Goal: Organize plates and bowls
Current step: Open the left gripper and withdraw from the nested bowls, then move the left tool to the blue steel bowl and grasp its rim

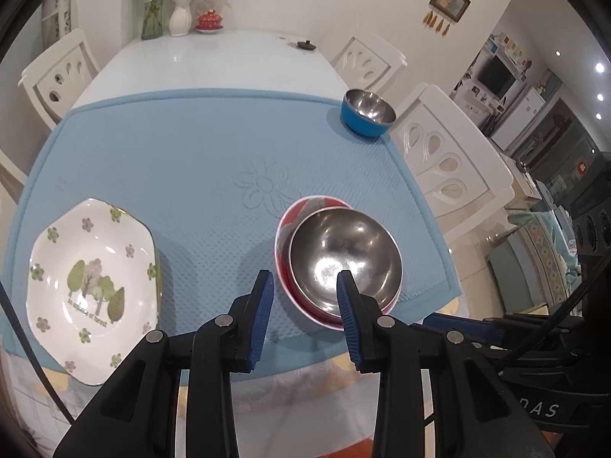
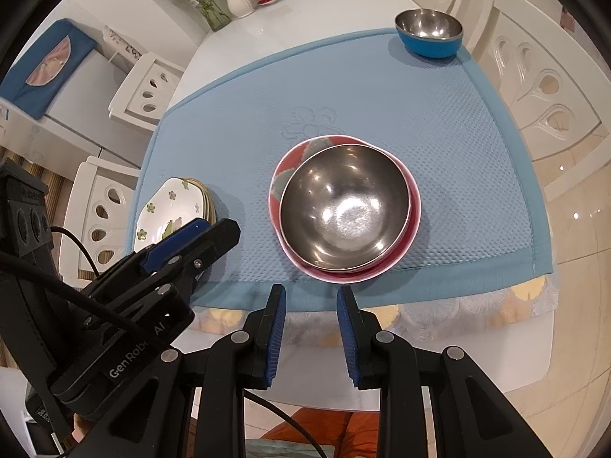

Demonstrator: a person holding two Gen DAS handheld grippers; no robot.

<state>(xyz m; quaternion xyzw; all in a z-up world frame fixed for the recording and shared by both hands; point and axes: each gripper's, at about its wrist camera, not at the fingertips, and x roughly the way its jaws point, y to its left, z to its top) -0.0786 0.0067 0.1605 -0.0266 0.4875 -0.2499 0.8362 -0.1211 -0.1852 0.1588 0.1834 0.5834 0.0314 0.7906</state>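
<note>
A steel bowl (image 1: 345, 257) sits nested in a red patterned bowl (image 1: 301, 210) on the blue mat (image 1: 191, 152), near its front edge. My left gripper (image 1: 305, 290) is open and empty, just in front of the nested bowls. A stack of white floral plates (image 1: 91, 286) lies at the mat's front left. A blue bowl with steel inside (image 1: 366, 112) stands at the mat's far right corner. In the right wrist view my right gripper (image 2: 311, 301) is open and empty, above the table's front edge, short of the nested bowls (image 2: 345, 206). The left gripper (image 2: 198, 236) shows beside the plates (image 2: 172, 206).
White chairs (image 1: 450, 152) stand along both sides of the white table (image 1: 214, 61). Vases with flowers (image 1: 179, 11) and a red lidded cup (image 1: 209, 21) stand at the table's far end. A small dark lid (image 1: 305, 45) lies far right.
</note>
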